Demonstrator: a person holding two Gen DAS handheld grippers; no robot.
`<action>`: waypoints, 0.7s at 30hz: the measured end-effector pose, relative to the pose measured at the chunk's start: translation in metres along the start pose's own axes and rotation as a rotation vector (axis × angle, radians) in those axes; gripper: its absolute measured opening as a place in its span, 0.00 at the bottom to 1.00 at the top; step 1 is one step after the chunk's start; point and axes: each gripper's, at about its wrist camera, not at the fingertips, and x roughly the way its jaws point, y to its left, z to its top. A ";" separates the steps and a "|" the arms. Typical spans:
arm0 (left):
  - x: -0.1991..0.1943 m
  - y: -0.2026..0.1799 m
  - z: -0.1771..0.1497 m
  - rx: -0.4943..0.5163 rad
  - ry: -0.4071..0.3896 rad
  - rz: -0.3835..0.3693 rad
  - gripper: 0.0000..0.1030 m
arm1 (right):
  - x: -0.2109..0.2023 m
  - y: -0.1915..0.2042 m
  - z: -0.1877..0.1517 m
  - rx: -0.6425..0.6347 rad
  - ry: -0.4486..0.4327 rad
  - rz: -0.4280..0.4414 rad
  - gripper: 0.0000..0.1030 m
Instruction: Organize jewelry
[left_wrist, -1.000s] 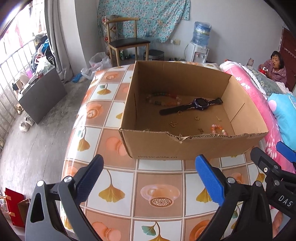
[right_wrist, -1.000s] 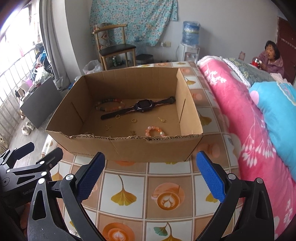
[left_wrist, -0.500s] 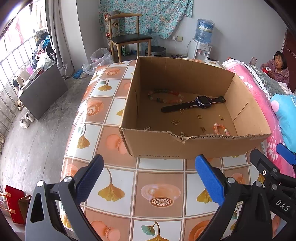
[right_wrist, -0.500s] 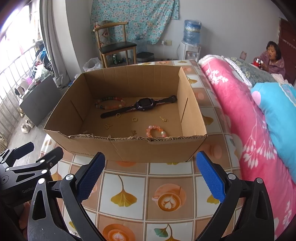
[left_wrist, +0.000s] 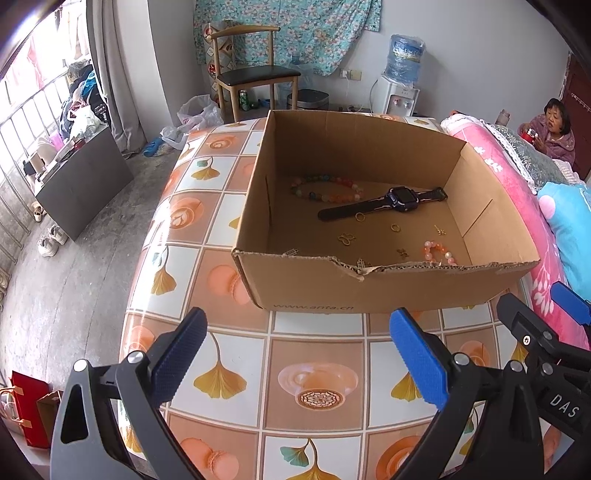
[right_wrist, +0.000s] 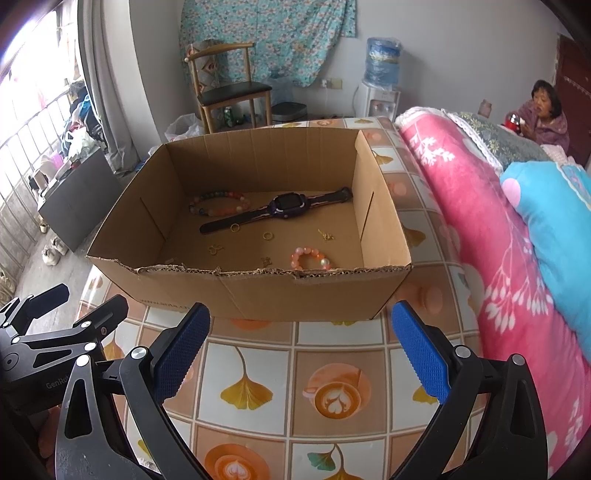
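Jewelry lies loose on the floor of an open cardboard box (left_wrist: 369, 291) standing on the tiled surface (left_wrist: 314, 369). A multicoloured bead bracelet (left_wrist: 325, 188) sits toward 11 o'clock of the box floor, a dark watch (left_wrist: 400, 197) stretches across the middle touching it, and a pink bead bracelet (right_wrist: 309, 257) rests at about 5 o'clock near the front wall. Two gold rings (right_wrist: 268, 235) and several small gold charms (left_wrist: 345, 239) are scattered between them, well apart from one another. Gathered in one container yet unsorted, the pieces fit either a collection just completed or a lot awaiting removal; the scene does not settle which.

Left claw (left_wrist: 295, 360) hovers level over the surface short of the box front, fingers spread wide, holding nothing. Right claw (right_wrist: 299, 352) hovers just beside it at 3 o'clock, equally wide and empty, aimed at the box.
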 end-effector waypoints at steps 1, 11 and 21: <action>0.000 0.000 0.000 0.000 0.001 -0.001 0.95 | 0.000 0.000 0.000 -0.001 0.000 0.000 0.92; 0.000 -0.002 0.000 0.004 0.003 -0.003 0.95 | 0.000 -0.002 0.001 -0.003 -0.002 0.002 0.92; -0.001 -0.004 -0.001 0.007 0.003 -0.003 0.95 | -0.003 -0.003 0.000 -0.002 -0.005 -0.002 0.92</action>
